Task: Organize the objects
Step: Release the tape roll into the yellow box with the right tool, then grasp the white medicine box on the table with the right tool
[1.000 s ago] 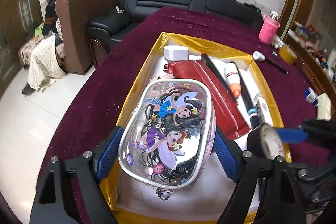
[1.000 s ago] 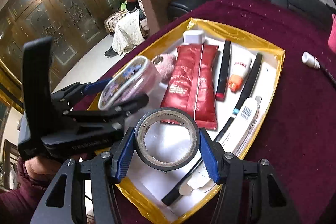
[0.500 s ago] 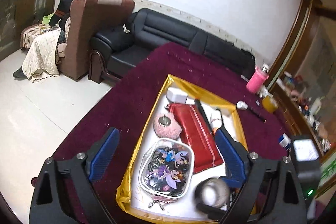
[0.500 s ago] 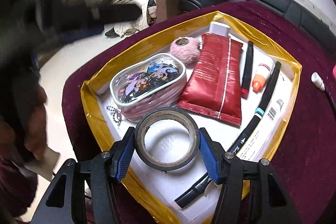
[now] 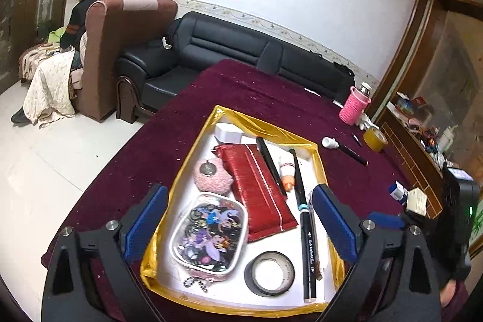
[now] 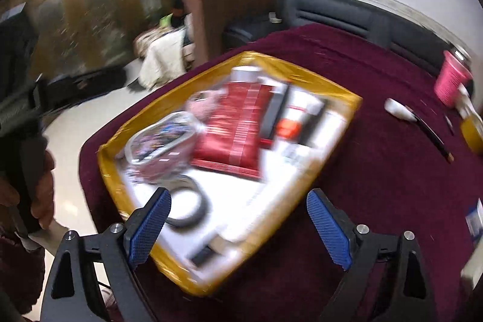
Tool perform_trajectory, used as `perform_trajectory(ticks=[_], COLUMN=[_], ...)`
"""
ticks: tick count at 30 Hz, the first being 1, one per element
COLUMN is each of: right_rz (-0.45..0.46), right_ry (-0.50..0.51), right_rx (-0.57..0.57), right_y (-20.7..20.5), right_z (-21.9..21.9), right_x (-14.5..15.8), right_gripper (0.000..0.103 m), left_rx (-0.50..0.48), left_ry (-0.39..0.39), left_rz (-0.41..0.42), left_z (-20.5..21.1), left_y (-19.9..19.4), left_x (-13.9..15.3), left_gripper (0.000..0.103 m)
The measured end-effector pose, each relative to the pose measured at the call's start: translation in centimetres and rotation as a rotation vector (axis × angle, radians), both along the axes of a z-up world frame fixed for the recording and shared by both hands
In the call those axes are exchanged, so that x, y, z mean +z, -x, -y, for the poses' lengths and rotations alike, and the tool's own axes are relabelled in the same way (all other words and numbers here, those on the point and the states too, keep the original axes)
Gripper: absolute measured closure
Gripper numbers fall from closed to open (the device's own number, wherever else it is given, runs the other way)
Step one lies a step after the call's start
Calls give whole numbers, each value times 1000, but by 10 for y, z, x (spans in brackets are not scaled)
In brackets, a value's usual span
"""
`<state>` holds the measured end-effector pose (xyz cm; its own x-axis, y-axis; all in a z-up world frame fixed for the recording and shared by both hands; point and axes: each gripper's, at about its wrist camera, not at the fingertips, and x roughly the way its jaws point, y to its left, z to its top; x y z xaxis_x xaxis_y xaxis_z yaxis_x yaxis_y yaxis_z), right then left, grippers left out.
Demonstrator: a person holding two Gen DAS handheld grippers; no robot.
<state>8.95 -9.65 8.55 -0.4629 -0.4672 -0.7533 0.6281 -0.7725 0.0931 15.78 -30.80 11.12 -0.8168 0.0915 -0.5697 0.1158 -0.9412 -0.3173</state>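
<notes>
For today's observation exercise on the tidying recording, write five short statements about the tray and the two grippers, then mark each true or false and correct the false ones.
1. The roll of black tape lies flat inside the gold-edged tray. True.
2. The right gripper is clamped on the tape. False: its jaws stand wide open with nothing between them.
3. The cartoon pouch sits in the tray beside the red pouch. True.
4. The left gripper holds the cartoon pouch. False: it is open and hangs above the tray, empty.
5. The pink bottle stands inside the tray. False: it stands on the maroon cloth, outside the tray.
</notes>
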Motion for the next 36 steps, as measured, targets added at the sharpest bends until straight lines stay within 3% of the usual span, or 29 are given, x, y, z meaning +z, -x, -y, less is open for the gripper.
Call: perform_trajectory(ticks=[5, 13, 17, 21, 25, 29, 34, 36], right_rz=[40, -38, -38, -14, 21, 152, 258, 272], right_ry=[44, 1, 74, 177, 216, 437, 745, 789], right_rx=[-126, -321, -514, -818, -962, -916, -443, -329], right_y=[16, 29, 43, 59, 71, 87, 92, 91], right_z=[-55, -139, -227, -350, -415, -433, -384, -373], right_x=[-2, 1, 14, 18, 7, -17, -22, -16], right_gripper=[8, 8, 8, 7, 7, 7, 6, 6], left_rx=[-62, -198, -255, -311, -354, -386, -407, -413], left_ry=[24, 76, 87, 93, 109, 136, 171, 174], left_rz=[16, 44, 52, 66, 95, 104, 106, 122], left_z=[-30, -95, -128, -162, -188, -210, -226, -233], left_y=[10, 30, 41, 52, 63, 67, 69, 72], left_x=[2, 14, 17, 13, 7, 7, 9, 5], left_gripper=[7, 7, 7, 7, 7, 7, 7, 7])
